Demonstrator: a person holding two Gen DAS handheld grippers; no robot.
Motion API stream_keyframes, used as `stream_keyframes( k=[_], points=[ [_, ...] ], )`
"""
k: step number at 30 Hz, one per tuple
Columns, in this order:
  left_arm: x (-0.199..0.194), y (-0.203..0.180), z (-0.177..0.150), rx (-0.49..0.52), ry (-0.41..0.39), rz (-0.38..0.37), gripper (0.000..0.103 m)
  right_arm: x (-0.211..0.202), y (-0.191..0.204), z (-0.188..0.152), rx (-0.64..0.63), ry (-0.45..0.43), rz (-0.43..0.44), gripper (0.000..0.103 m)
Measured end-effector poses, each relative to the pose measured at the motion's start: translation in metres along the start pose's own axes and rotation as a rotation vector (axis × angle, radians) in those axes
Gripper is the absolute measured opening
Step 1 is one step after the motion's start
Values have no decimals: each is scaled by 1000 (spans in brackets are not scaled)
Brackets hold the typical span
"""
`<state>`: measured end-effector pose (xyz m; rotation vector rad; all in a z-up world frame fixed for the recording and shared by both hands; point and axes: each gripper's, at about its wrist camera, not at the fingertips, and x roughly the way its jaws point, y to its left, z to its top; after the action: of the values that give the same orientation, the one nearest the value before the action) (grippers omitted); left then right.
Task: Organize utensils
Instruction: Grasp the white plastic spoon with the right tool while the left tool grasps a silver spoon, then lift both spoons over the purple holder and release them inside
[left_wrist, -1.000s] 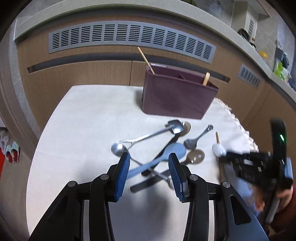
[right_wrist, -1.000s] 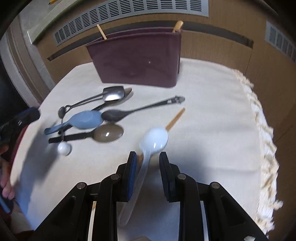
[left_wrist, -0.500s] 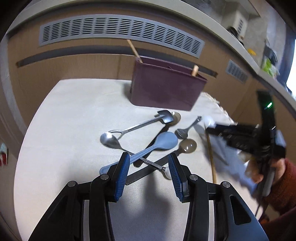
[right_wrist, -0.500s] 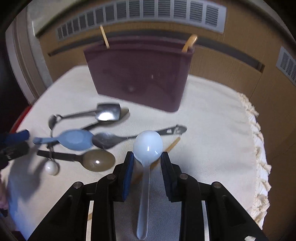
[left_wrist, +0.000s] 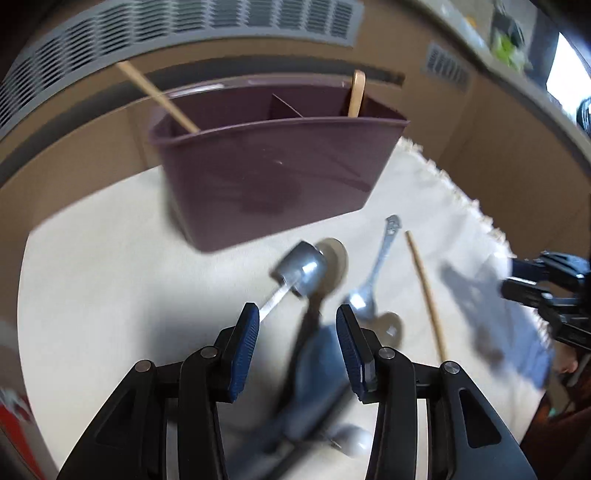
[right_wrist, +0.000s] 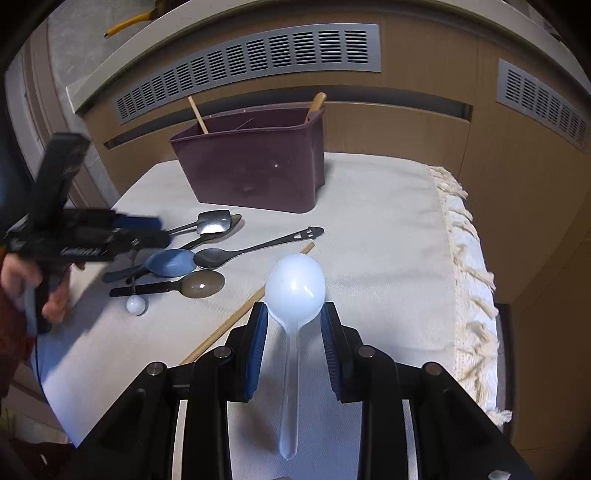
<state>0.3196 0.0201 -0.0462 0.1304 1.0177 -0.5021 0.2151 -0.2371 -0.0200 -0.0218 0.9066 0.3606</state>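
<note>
A purple divided utensil holder (right_wrist: 255, 166) stands at the back of the cloth-covered table and holds a wooden chopstick (right_wrist: 197, 114) and a wooden spoon (right_wrist: 316, 105). My right gripper (right_wrist: 293, 332) is shut on a white plastic spoon (right_wrist: 295, 288), bowl forward, held above the cloth. My left gripper (left_wrist: 295, 328) is open and hovers low over the pile of spoons (left_wrist: 306, 269); the holder (left_wrist: 273, 173) is close ahead. The left gripper also shows in the right wrist view (right_wrist: 140, 230), over the blue spoon (right_wrist: 170, 262).
On the cloth lie a square-bowl metal spoon (right_wrist: 214, 223), a dark metal spoon (right_wrist: 255, 249), a brown spoon (right_wrist: 203, 284), a small white ball-end utensil (right_wrist: 136, 304) and a loose wooden chopstick (right_wrist: 236, 317). The fringed cloth edge (right_wrist: 465, 266) runs along the right.
My right gripper has lifted the white spoon off the cloth and raised it. My left gripper has swung forward and down over the spoon pile, closer to the holder.
</note>
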Motion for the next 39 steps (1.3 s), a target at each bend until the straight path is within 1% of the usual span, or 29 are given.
stream_keyframes(
  k=[2,5,7,9,10,12,13,14,15,18,21,23,25,28,31,33,34,35,36,38,39],
  points=[
    [13,2,15,26,47,-4,44,-2,-2,-2,12,-6,0,27],
    [28,0,29,41,85,-20,44,-4,-5,-5,27,-5,3,27],
    [38,-2,35,61,114,-15,44,-4,-6,-6,34,-3,5,27],
    [46,-3,35,69,138,-11,40,-3,-7,-6,36,3,9,27],
    [48,-3,33,63,142,-16,35,-3,-7,-6,36,4,10,27],
    [42,-2,26,43,110,-14,30,-4,-7,-7,33,4,15,27],
    [37,-2,21,19,90,-20,26,-4,-7,-7,30,1,16,27],
    [29,-2,16,1,66,-27,18,-5,-7,-7,29,-2,17,27],
    [23,-3,10,-13,48,-39,15,-4,-7,-7,27,-3,19,27],
    [2,-10,-5,-51,-14,-65,12,-3,-5,-5,27,-7,32,27],
    [-20,-19,-19,-80,-82,-71,9,-1,0,-2,21,-12,51,27],
    [-32,-22,-24,-121,-119,-87,4,-1,4,-1,12,-17,61,27],
    [-48,-19,-31,-167,-162,-111,3,-3,7,0,14,-19,78,27],
    [-72,-20,-32,-217,-231,-140,2,-5,8,2,30,-19,99,27],
    [-99,-19,-30,-239,-306,-131,1,-12,11,6,36,-37,110,27],
    [-120,-20,-25,-255,-366,-142,1,-19,14,11,32,-62,100,26],
    [-134,-19,-21,-259,-399,-151,1,-26,17,16,25,-89,90,26],
    [-155,-20,-12,-256,-464,-158,1,-33,18,21,22,-118,83,26],
    [-171,-21,-3,-250,-522,-154,1,-47,22,35,9,-175,83,26],
    [-214,-24,16,-233,-699,-124,1,-74,28,63,-33,-278,65,26],
    [-230,-25,22,-224,-772,-106,1,-90,33,81,-56,-340,45,26]
  ],
)
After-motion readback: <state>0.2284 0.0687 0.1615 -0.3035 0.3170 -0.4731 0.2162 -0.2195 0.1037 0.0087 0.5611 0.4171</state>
